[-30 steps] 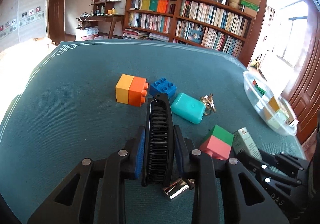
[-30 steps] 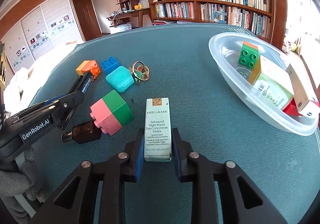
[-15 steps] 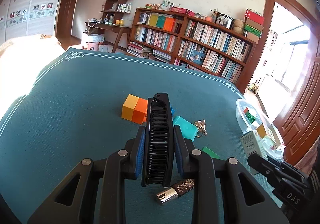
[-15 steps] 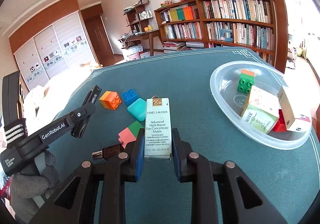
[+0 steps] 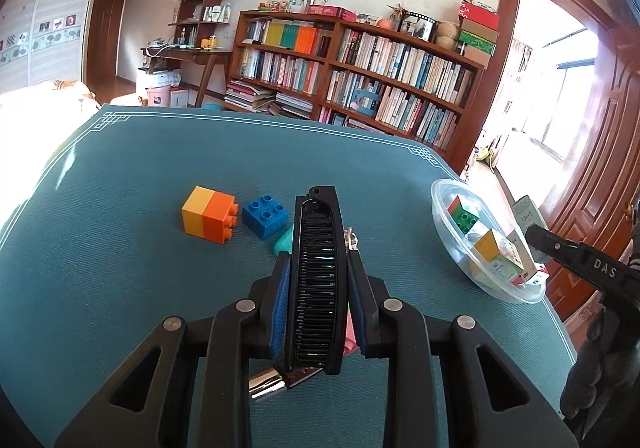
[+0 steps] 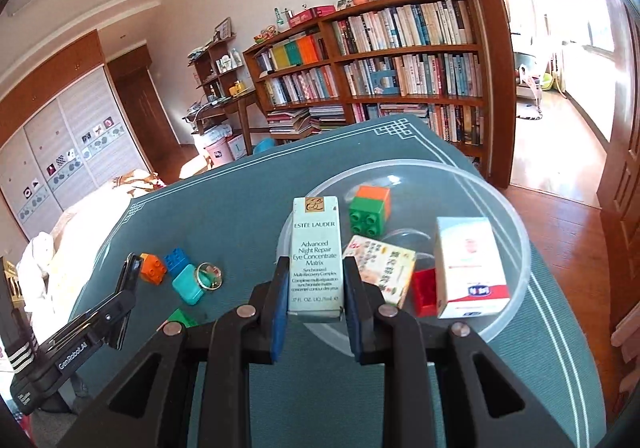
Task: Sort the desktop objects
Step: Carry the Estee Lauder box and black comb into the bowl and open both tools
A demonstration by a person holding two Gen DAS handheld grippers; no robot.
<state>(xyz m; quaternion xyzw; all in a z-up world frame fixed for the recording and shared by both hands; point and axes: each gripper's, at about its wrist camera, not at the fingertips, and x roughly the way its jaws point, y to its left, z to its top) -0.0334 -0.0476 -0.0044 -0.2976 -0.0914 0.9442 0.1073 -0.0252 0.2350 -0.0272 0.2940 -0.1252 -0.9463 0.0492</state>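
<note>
My left gripper (image 5: 318, 268) is shut on a black folding comb (image 5: 318, 280) and holds it above the teal table. My right gripper (image 6: 316, 276) is shut on a pale Estée Lauder box (image 6: 316, 256) and holds it over the near left rim of the clear plastic bowl (image 6: 516, 216). The bowl (image 5: 440, 204) holds a green and orange brick (image 6: 369, 210), a red and white box (image 6: 468, 268), a printed box (image 6: 380, 268) and a red block (image 6: 424, 288). The right gripper with its box (image 5: 528, 216) shows at the right edge of the left wrist view.
On the table lie a yellow and orange brick (image 5: 208, 214), a blue brick (image 5: 265, 214), a teal case (image 6: 187, 284), a key ring (image 6: 208, 275), a pink and green brick (image 6: 182, 318) and a small brown bottle with a silver cap (image 5: 272, 384). A bookshelf stands behind the table.
Both grippers have risen off the table with their loads. The right gripper has moved right with the box, from over the table to over the bowl.
</note>
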